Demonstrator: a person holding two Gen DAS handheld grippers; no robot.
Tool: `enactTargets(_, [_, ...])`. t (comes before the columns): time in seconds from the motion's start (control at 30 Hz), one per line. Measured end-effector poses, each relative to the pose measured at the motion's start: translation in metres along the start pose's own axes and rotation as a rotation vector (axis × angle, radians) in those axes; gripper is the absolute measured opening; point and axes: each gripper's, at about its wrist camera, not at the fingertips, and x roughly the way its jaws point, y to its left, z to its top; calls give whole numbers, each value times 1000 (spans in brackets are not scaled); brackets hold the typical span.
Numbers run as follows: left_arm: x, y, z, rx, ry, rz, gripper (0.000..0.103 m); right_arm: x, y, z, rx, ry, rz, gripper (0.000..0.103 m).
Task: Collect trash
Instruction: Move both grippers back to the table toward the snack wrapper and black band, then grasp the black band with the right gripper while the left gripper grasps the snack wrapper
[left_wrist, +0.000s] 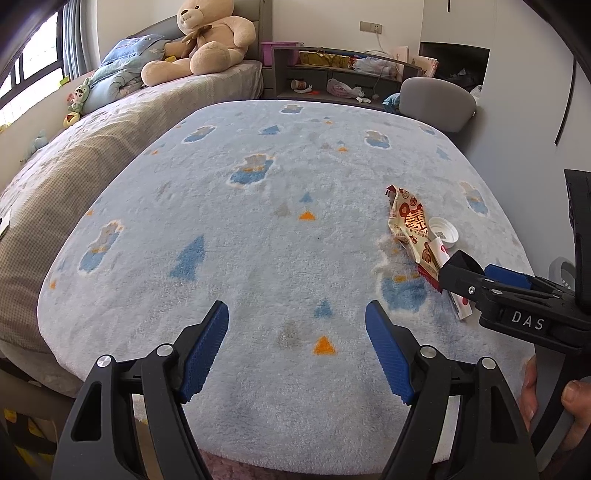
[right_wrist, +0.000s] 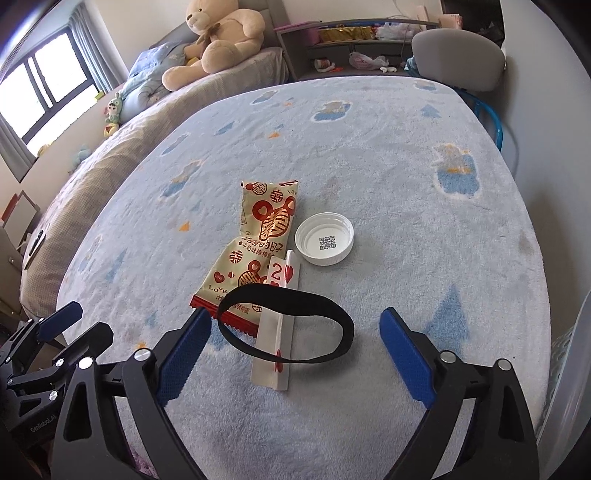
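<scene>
Trash lies in a cluster on the blue fleece cover (right_wrist: 406, 192): a cream and red snack wrapper (right_wrist: 258, 236), a white bottle cap (right_wrist: 324, 240) lying rim up, a white paper sleeve (right_wrist: 275, 332) with red hearts, and a black elastic loop (right_wrist: 343, 325) draped over the sleeve. My right gripper (right_wrist: 295, 314) stands open around the loop and the sleeve, its pads clear of both. In the left wrist view the wrapper (left_wrist: 410, 221), cap (left_wrist: 443, 230) and right gripper (left_wrist: 476, 269) sit at the right. My left gripper (left_wrist: 297, 306) is open over bare fleece, holding nothing.
A bed (left_wrist: 66, 166) with a large teddy bear (left_wrist: 207, 40) runs along the left. A grey chair (left_wrist: 436, 99) and a cluttered shelf (left_wrist: 332, 70) stand beyond the far edge. A person's hand (left_wrist: 532, 387) grips the right tool. The left gripper (right_wrist: 62, 317) shows at lower left.
</scene>
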Motion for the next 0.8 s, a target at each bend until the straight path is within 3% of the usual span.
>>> enactTargets(0.07, [-1, -2, 0, 3, -2, -1, 73, 0, 2, 0, -14, 9, -5, 71])
enactTargets(0.23, [-7, -5, -1, 11, -8, -4, 73, -5, 4, -3, -24, 2, -1, 63])
enactTargets(0.8, [-9, -28, 2, 33, 5, -79, 73, -67, -7, -29, 26, -91, -61, 59])
